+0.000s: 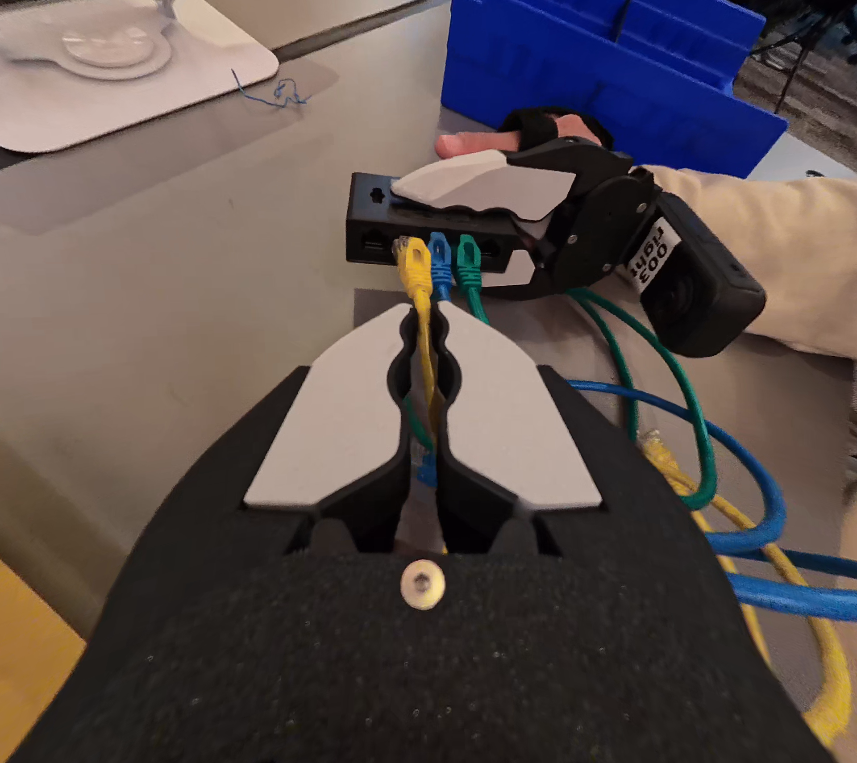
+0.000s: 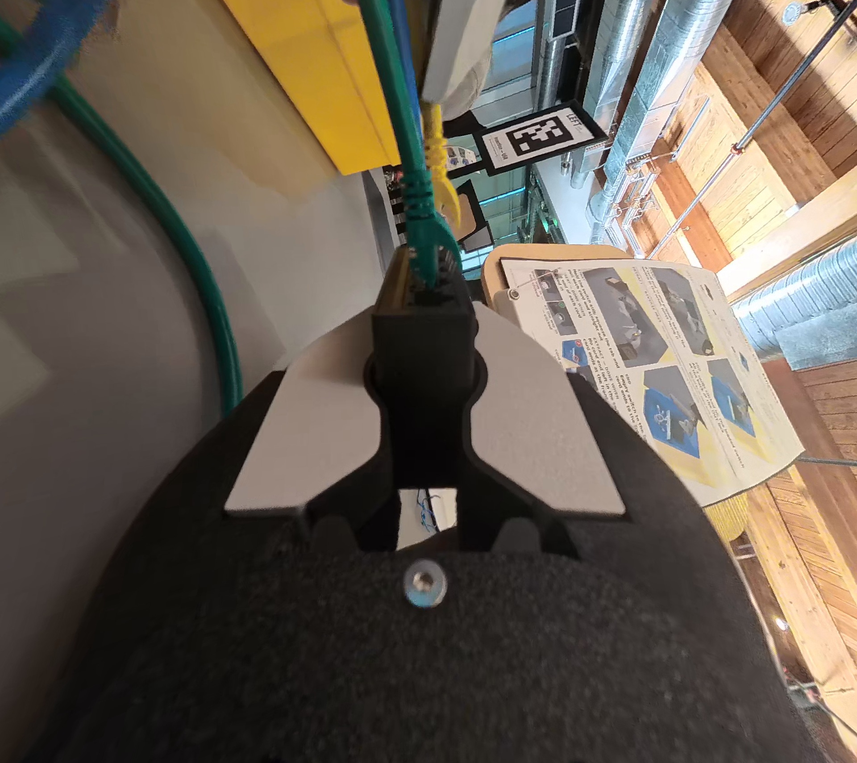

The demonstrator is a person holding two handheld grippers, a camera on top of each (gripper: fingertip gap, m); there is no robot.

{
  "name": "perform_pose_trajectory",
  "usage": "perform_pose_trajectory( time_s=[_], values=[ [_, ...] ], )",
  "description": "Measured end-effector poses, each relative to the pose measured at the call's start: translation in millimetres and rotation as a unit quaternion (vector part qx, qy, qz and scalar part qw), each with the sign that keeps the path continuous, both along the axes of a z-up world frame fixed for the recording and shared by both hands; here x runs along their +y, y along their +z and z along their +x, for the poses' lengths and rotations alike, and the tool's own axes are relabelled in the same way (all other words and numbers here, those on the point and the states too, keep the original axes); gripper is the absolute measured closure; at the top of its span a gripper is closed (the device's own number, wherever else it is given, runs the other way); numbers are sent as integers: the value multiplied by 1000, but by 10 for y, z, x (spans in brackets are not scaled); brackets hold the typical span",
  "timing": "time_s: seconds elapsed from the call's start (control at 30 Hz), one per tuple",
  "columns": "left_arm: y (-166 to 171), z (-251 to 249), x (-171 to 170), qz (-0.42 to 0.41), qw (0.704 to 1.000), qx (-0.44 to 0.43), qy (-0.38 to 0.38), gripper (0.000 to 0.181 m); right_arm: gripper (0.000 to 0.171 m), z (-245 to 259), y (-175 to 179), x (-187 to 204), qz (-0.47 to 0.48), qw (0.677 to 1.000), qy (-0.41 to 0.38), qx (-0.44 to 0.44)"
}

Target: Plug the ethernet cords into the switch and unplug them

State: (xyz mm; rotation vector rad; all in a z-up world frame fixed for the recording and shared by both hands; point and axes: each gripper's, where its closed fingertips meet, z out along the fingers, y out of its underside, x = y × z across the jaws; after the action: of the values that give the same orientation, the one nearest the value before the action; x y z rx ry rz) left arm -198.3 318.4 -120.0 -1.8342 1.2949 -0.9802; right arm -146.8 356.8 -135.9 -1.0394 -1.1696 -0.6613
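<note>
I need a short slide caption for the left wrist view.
Left gripper shut on the yellow cord at the black switch, which the right gripper clamps.

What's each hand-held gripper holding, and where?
Left hand-held gripper: yellow ethernet cord, just behind its plug. Right hand-held gripper: black box-shaped switch, its end.

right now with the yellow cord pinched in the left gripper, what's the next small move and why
Probably a short straight pull back, away from the switch. The left gripper is shut on the yellow cord just behind its plug, which sits tilted with its clear tip showing, so it looks partly out. The right gripper clamps the switch, bracing it.
</note>
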Motion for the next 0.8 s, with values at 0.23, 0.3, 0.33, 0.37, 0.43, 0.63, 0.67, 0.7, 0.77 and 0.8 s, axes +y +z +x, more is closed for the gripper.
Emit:
perform_pose_trajectory(
  time_s=[0.23, 0.3, 0.33, 0.37, 0.43, 0.63, 0.67, 0.7, 0.77, 0.8],
  values=[
    [-86, 1, 98, 89, 996, 23, 17, 176, 141, -34, -8, -14, -14, 1000, 11, 15],
    [-58, 12, 105, 96, 995, 17, 17, 176, 142, -30, 17, -13, -14, 1000, 11, 25],
    [-64, 14, 111, 94, 995, 21, 16, 176, 142, -32, 9, -13, -16, 1000, 11, 24],
    [-65, 16, 115, 94, 995, 22, 15, 176, 142, -33, 9, -15, -13, 1000, 10, 22],
    [-65, 17, 122, 92, 996, 18, 15, 176, 142, -41, 13, -16, -14, 1000, 9, 25],
    [-48, 36, 101, 79, 997, -7, 8, 176, 142, -60, 35, -25, -10, 999, 8, 30],
    [-48, 37, 93, 79, 997, -9, 3, 176, 143, -63, 42, -28, -11, 999, 10, 34],
    [-60, 31, 85, 80, 997, -3, -3, 176, 143, -67, 35, -34, -9, 999, 11, 29],
    [-29, 15, 72, 109, 994, 4, -10, 176, 142, -77, 52, -43, 1, 1000, 8, 22],
    [-14, 8, 68, 114, 993, 10, -10, 176, 142, -77, 56, -35, -3, 1000, 3, 27]
  ],
)
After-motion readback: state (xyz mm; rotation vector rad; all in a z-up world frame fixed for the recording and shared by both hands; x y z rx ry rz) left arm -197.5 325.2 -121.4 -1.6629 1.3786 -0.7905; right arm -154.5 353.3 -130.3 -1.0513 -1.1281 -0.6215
